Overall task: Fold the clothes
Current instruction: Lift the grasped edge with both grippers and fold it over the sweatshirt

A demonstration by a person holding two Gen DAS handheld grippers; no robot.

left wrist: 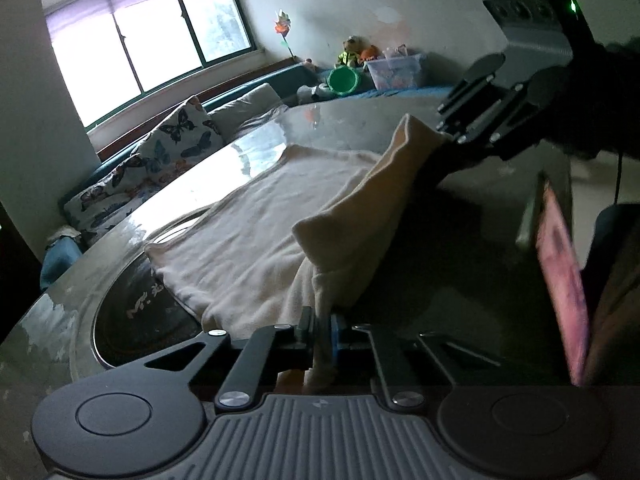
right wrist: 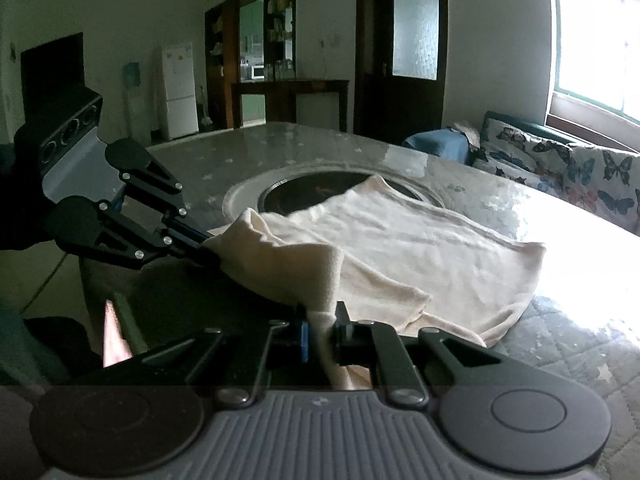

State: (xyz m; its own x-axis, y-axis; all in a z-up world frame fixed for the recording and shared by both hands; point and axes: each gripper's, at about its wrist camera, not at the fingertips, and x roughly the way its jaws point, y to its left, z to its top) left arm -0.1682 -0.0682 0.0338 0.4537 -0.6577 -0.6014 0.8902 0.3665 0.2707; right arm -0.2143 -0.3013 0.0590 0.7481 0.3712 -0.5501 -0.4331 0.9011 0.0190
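left gripper [left wrist: 322,330] pinching the cream garment [left wrist: 256,216] at one near corner | right gripper [right wrist: 322,330] clamping the other | near edge lifting off the table [right wrist: 560,216], rest lying flat | keeping both corners level, edge taut

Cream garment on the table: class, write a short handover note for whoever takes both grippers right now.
Left gripper: shut on the cream garment at a near corner.
Right gripper: shut on another near corner.
Garment: far part flat on the table, partly over the round dark inset; near edge lifted.
Done: both corners gripped and raised.
Left: probably carry the edge over, lay it down, finish folding.
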